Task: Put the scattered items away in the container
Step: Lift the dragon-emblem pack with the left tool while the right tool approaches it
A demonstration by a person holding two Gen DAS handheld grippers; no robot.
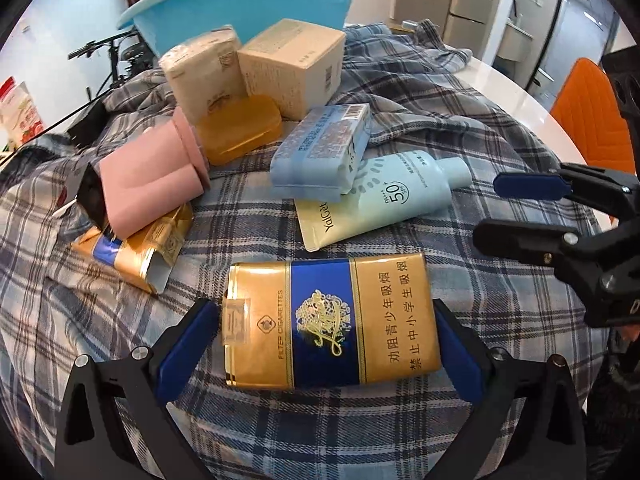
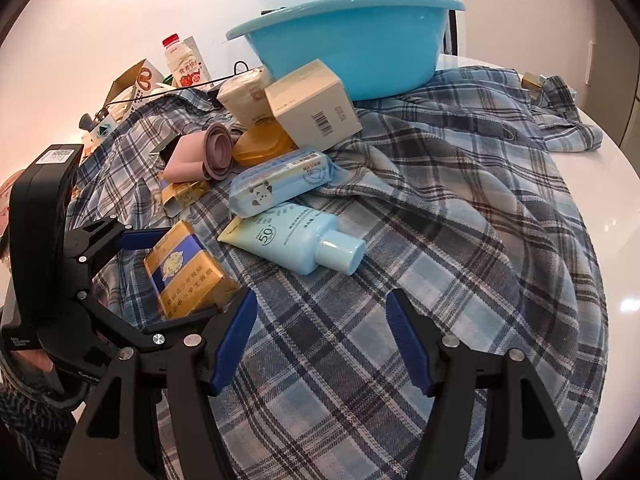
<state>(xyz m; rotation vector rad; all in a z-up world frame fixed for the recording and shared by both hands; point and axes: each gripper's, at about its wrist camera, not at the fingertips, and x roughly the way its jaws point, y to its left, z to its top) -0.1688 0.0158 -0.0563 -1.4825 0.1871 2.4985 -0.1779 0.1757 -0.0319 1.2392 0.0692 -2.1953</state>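
Left gripper (image 1: 320, 340) astride gold cigarette pack (image 1: 332, 324)

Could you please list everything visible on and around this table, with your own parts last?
Basin: one, blue, far end.
Plaid shirt: one, blue-grey, spread over the white table.
Cigarette pack: one, gold and blue, between the left fingers.
Opened cigarette pack: one, gold, under the pink roll.
Pink roll: one.
Sunscreen tube: one, pale blue.
Tissue pack: one, blue.
Amber case: one.
Beige boxes: two.
Left gripper: straddling pack.
Right gripper: open, empty.
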